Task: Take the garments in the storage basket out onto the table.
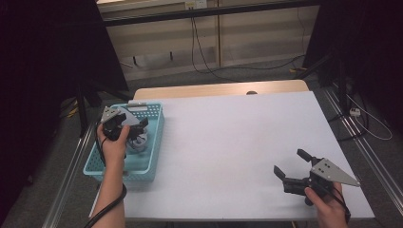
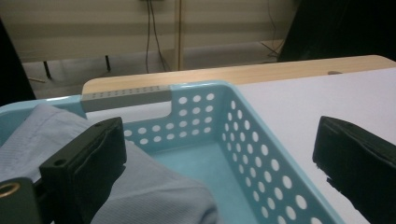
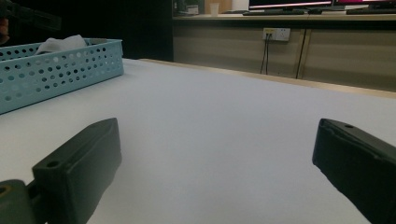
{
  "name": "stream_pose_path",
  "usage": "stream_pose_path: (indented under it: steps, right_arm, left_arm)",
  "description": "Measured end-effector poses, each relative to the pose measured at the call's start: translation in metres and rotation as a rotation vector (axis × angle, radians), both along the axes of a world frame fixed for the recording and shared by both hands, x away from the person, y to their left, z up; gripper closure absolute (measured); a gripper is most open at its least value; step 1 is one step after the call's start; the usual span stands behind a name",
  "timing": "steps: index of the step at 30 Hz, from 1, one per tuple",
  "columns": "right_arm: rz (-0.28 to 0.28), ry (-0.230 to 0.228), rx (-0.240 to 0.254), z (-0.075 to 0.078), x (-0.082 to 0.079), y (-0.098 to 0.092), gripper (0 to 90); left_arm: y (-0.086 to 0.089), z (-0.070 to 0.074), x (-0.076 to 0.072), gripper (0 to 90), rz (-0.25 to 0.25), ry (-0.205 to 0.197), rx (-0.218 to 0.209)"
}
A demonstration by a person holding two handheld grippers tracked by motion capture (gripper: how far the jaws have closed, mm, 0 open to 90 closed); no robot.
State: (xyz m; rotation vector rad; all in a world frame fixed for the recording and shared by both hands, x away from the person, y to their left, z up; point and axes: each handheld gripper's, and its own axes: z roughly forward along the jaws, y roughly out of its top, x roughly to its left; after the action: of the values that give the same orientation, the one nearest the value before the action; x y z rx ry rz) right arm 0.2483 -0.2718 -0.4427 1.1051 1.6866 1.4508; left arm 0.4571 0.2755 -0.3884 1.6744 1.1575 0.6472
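A light blue perforated basket (image 1: 153, 156) stands at the left of the white table (image 1: 228, 128). A pale blue-grey cloth (image 1: 139, 143) lies bunched inside it. My left gripper (image 1: 138, 126) hovers over the basket, open. In the left gripper view the left gripper (image 2: 219, 154) straddles the basket's wall (image 2: 261, 154): one jaw is above the cloth (image 2: 140, 186), the other outside over the table. My right gripper (image 1: 289, 161) rests open near the front right, nothing between its jaws. The right gripper view shows the right gripper (image 3: 217, 154), with the basket (image 3: 56, 70) and cloth (image 3: 63, 44) far off.
A wooden strip (image 1: 218, 89) runs along the table's far edge. Beyond it lie floor cables (image 1: 204, 61) and a wall. Dark stands (image 1: 340, 80) flank the table. Metal rails (image 1: 368, 152) run along the right side.
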Motion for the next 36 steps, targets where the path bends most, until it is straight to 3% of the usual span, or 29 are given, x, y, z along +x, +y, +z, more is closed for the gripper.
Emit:
stream_pose_path:
  steps: [5, 15, 26, 36]
  right_arm:
    - [-0.001, 0.000, 0.003, 0.000, 0.000, -0.001, 0.7]
    - [0.002, 0.003, 0.004, -0.001, 0.001, 0.000, 0.7]
    - [0.006, 0.001, 0.004, 0.000, 0.001, -0.001, 0.7]
    - [0.008, 0.002, -0.002, 0.000, 0.000, -0.001, 0.7]
  left_arm:
    - [0.000, -0.005, 0.003, 3.0, 0.023, 0.023, 0.025]
    - [0.001, -0.010, 0.008, 2.9, 0.086, 0.057, 0.037]
    - [0.003, -0.019, 0.012, 2.8, 0.107, 0.096, 0.045]
    - [0.003, -0.023, 0.014, 2.3, 0.117, 0.103, 0.073]
